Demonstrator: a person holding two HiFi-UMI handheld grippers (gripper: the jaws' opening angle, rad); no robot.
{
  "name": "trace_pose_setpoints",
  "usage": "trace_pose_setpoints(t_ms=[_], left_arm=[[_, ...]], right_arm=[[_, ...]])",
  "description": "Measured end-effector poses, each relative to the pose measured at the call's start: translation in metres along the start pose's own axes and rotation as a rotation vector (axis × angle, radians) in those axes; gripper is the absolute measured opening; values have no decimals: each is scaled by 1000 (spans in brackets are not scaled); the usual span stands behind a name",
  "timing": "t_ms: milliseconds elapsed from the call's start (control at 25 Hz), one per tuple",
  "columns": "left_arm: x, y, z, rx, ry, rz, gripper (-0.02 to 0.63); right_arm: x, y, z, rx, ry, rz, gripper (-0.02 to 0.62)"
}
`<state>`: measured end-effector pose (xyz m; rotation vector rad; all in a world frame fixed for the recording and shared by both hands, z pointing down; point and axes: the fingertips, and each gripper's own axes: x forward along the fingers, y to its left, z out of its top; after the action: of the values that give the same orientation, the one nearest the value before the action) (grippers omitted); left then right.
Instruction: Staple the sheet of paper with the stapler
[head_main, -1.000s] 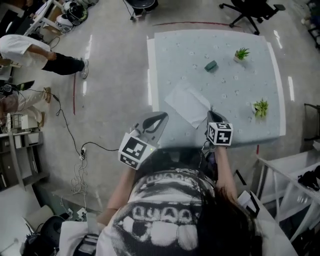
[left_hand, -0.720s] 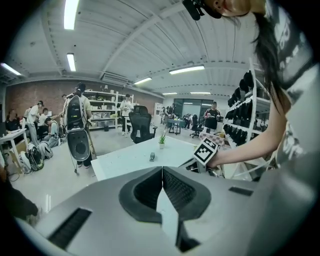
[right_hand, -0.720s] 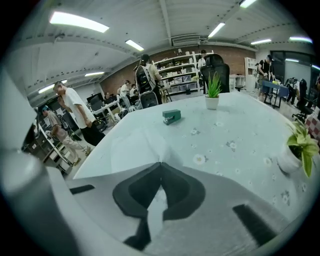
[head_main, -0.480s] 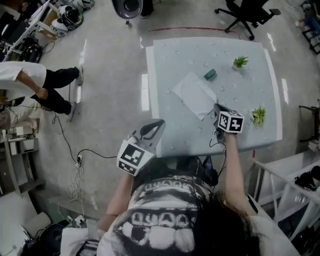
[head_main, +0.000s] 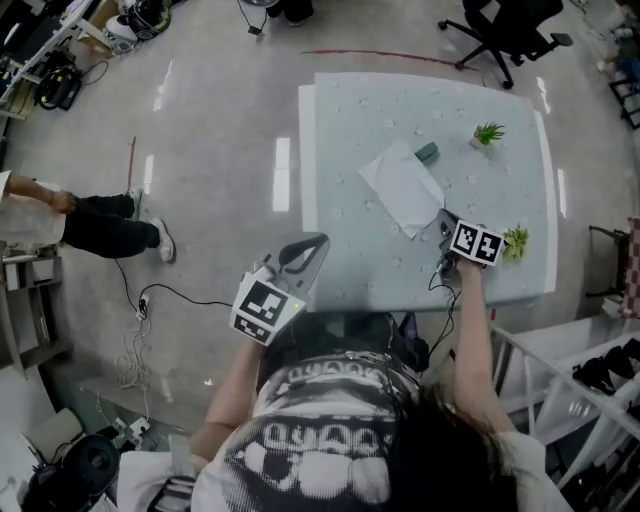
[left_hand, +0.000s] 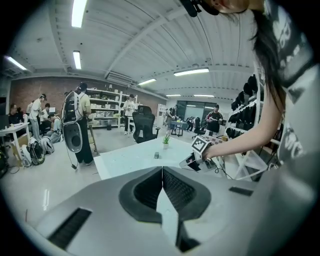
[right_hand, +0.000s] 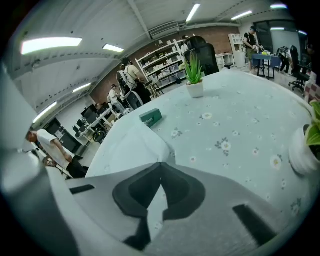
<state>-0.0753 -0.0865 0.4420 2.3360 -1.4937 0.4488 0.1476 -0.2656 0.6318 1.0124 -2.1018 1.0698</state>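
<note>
Right claw (head_main: 445, 224), pinching the sheet of paper (head_main: 403, 188) by its corner, has dragged it toward the stapler (head_main: 427, 152); left claw (head_main: 310, 246) closed, empty.

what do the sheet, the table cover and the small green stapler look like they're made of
sheet: thin matte white paper; one corner bends up.
table cover: pale blue with a flower print, probably cloth or vinyl.
stapler: smooth green, likely a plastic shell.
</note>
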Motion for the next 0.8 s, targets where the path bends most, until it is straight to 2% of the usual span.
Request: trace_pose_setpoints(t_ms=[160, 520, 800], left_arm=[[1, 4, -3, -16, -6, 13, 3], [-7, 15, -11, -48, -17, 46, 4], [-11, 20, -16, -61, -32, 46, 4]], right_arm=[[-3, -8, 1, 56, -15, -5, 8], [-5, -3, -2, 86, 17, 32, 8], [-1, 3, 0, 156, 29, 50, 8]])
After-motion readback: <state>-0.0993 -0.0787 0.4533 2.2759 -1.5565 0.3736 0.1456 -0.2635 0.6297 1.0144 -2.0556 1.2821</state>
